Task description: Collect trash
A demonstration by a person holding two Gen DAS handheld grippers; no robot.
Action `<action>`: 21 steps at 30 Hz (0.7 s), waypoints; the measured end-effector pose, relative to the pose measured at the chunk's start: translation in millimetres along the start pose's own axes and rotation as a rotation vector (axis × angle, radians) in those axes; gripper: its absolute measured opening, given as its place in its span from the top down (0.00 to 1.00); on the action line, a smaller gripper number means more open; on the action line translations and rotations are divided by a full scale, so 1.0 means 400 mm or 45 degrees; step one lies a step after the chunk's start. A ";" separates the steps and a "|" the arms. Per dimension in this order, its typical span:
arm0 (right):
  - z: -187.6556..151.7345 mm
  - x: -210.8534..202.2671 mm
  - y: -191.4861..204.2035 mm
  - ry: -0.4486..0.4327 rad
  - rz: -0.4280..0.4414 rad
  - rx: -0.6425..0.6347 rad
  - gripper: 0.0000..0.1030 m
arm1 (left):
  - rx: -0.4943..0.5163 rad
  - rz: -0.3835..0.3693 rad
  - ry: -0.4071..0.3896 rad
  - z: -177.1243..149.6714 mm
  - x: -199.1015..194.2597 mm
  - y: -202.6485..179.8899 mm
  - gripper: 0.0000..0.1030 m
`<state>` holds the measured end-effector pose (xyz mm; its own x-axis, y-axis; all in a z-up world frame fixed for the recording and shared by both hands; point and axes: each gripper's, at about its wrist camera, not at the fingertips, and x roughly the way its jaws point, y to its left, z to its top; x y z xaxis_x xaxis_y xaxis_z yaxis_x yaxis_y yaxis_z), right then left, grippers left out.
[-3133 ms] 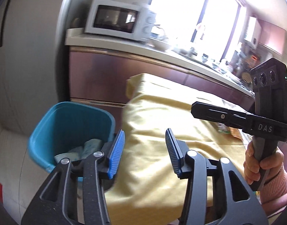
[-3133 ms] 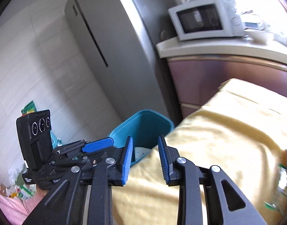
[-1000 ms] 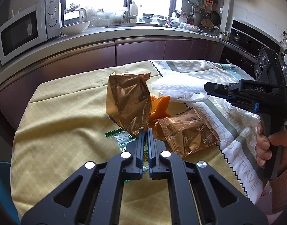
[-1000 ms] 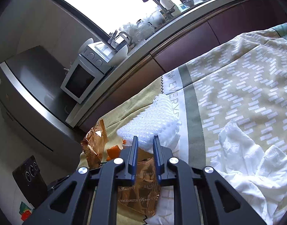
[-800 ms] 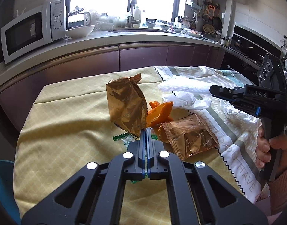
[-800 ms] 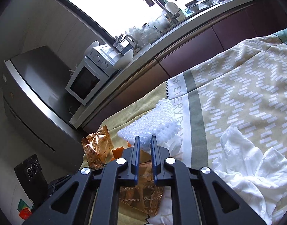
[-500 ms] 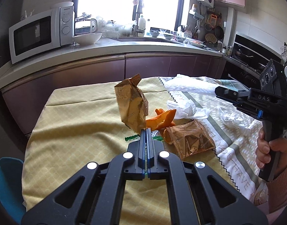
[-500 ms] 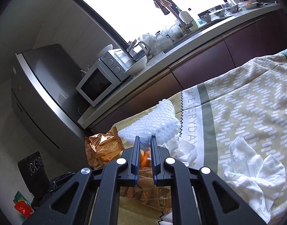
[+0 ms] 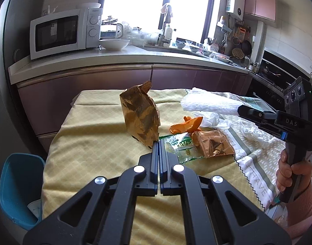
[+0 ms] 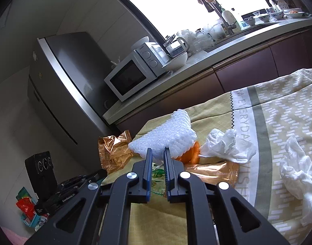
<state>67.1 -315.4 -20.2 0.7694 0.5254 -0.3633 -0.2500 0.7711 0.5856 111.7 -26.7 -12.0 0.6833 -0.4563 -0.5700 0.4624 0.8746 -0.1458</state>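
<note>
Left gripper (image 9: 159,143) jaws pinch a brown snack bag (image 9: 140,114); right gripper (image 10: 157,153) jaws apparently clamp white bubble wrap (image 10: 164,137).

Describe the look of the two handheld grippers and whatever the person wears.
Both are matte black plastic. The left gripper has triangular cut-outs in its arms, silver round pivot bolts and blue-lined jaws. The right gripper matches it; from the left wrist view its pistol handle reads "DAS" in white, with a block of three round lenses on top. The left gripper's body reads "GenRoboAI". A ribbed pink sleeve covers the right wrist.
</note>
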 end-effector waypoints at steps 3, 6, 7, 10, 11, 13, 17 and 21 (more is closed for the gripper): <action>-0.011 0.012 0.026 0.023 0.024 -0.023 0.91 | -0.023 0.016 -0.004 -0.016 -0.028 0.023 0.99; -0.024 0.027 0.052 0.051 0.048 -0.045 0.91 | -0.039 0.032 -0.011 -0.027 -0.054 0.041 0.99; -0.028 0.033 0.061 0.059 0.055 -0.051 0.91 | -0.045 0.039 -0.013 -0.032 -0.064 0.048 0.99; -0.039 0.050 0.084 0.083 0.080 -0.066 0.91 | -0.058 0.067 -0.019 -0.045 -0.087 0.065 0.99; -0.042 0.056 0.092 0.091 0.088 -0.070 0.91 | -0.063 0.075 -0.020 -0.050 -0.095 0.071 0.99; -0.048 0.067 0.107 0.107 0.104 -0.078 0.91 | -0.070 0.091 -0.021 -0.059 -0.109 0.084 0.99; -0.061 0.091 0.133 0.139 0.133 -0.097 0.91 | -0.097 0.117 -0.024 -0.076 -0.136 0.110 0.99; -0.071 0.110 0.154 0.162 0.154 -0.110 0.91 | -0.116 0.138 -0.025 -0.090 -0.159 0.132 0.99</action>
<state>68.9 -234.7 -20.6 0.6513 0.6534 -0.3858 -0.3902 0.7245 0.5683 72.1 54.3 -12.6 0.7380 -0.3606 -0.5704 0.3328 0.9298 -0.1572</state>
